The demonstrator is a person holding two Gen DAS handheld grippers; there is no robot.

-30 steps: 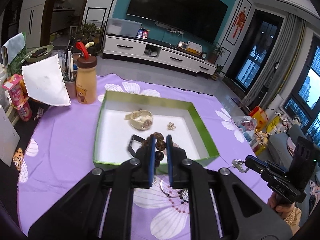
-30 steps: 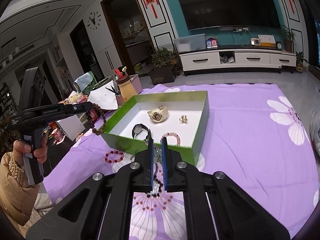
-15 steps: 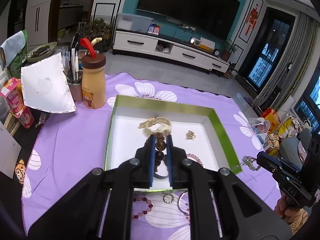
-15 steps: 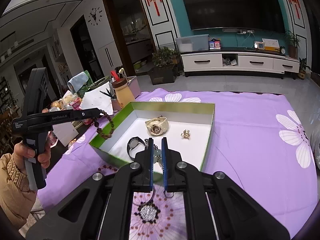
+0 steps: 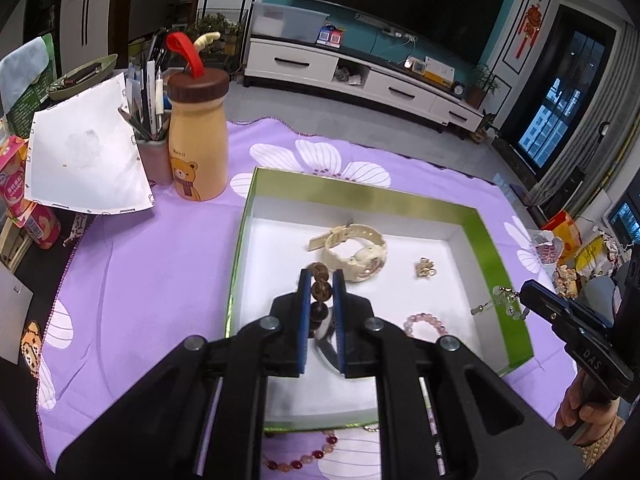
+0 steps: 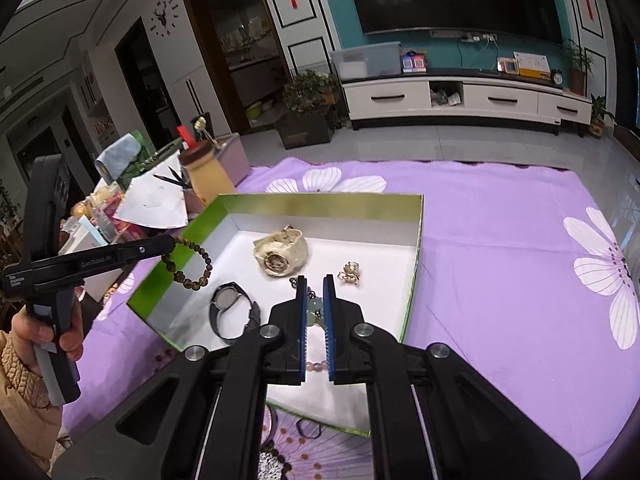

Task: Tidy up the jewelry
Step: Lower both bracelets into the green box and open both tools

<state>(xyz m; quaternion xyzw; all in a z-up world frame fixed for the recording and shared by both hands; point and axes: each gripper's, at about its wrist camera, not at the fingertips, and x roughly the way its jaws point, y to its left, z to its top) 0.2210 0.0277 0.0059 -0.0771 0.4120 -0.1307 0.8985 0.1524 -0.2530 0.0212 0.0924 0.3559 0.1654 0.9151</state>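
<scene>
**Operator:** Beads first. From the left wrist view, my left gripper [image 5: 321, 292] is clamped on the brown bead bracelet [image 5: 320, 286], which hangs between the pads directly over the white floor of the green box [image 5: 486, 236]. The strand runs along the fingers, so the drop lies straight below, just short of the cream watch [image 5: 358, 250].

**Spotter:** And the other one?

**Operator:** The right gripper [image 5: 524, 300] enters at the right edge, over the box's right wall, dangling a pale green pendant [image 5: 500, 300]. A pink bead bracelet [image 5: 426, 320] and a small gold piece [image 5: 425, 268] already lie inside.

**Spotter:** Right wrist view?

**Operator:** My right gripper [image 6: 314, 296] is closed on the pendant [image 6: 315, 308] (a jade-like charm on a chain, I think), above the near half of the box [image 6: 416, 264]. Left gripper [image 6: 160, 246] holds the bracelet [image 6: 188, 260] as a loop over the box's left corner, beside the black watch [image 6: 232, 310]. I judge both hands about equally close to letting go.

**Spotter:** Surroundings?

**Operator:** Purple flowered cloth [image 6: 500, 240] on a table; more bracelets lie outside the box's near wall. Living room, big television, white cabinet behind.
</scene>
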